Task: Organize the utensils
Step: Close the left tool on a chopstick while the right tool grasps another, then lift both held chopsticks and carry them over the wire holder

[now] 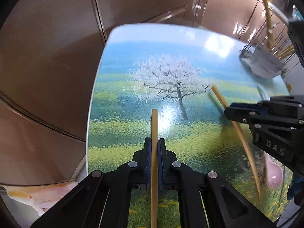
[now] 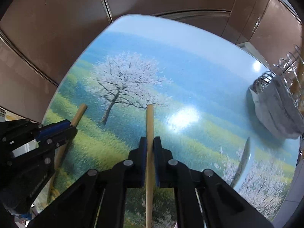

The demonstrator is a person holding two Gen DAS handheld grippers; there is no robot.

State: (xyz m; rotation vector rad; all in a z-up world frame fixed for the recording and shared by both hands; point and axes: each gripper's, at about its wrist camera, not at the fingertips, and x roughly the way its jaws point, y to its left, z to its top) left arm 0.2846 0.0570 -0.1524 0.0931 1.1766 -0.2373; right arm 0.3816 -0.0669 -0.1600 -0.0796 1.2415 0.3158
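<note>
Left hand-held gripper [image 1: 154, 148] was clamped on one chopstick [image 1: 154, 125], just left of the painted tree's [image 1: 169, 83] trunk on the table [image 1: 133, 38]. Right hand-held gripper [image 2: 150, 146] pinched a second chopstick [image 2: 149, 121], right of the tree. Advisable: lift both level, tips aligned, toward the rack [image 1: 262, 64]. Count: two chopsticks, one pink spoon [image 1: 272, 172], one rack.
</note>
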